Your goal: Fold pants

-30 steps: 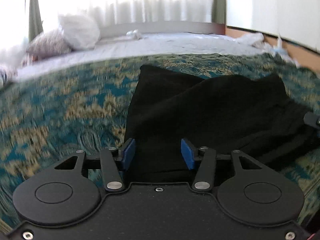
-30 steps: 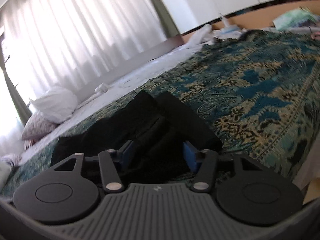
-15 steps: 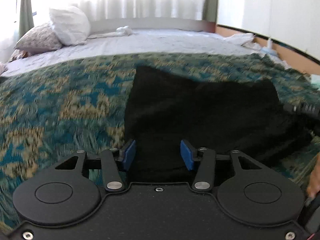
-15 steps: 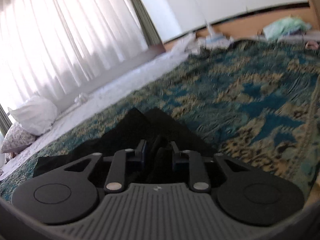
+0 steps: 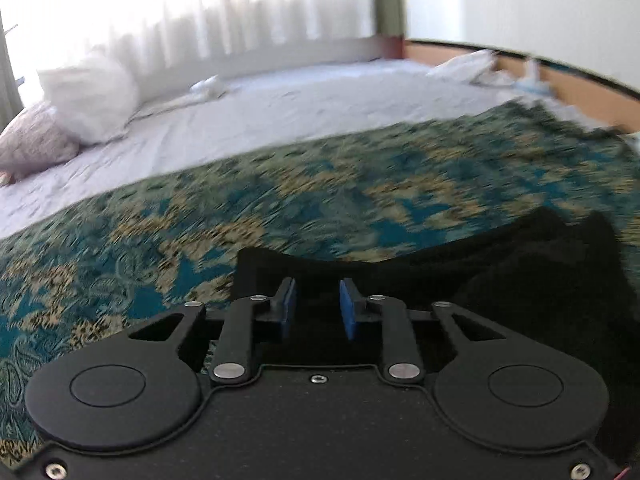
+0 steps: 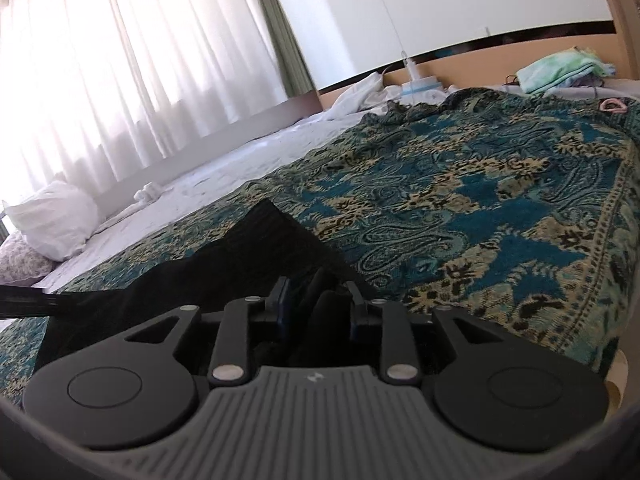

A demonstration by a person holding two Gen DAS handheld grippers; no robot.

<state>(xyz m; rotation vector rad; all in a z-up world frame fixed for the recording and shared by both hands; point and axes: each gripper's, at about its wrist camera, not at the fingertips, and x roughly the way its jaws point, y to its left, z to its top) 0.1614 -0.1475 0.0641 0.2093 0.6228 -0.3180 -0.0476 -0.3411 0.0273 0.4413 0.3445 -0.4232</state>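
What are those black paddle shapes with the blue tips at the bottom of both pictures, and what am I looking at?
Those are hand-held pinching tools, one in each of a person's hands, each with a camera looking along its two fingers. One picture is from the left tool, one from the right. Both look over a bed with a patterned bedspread on which black pants lie. The left gripper is closing over the pants' edge; whether it pinches yet is unclear. The right gripper has a bunched fold between its fingers, jaws easing apart. White pillows lie farther off.
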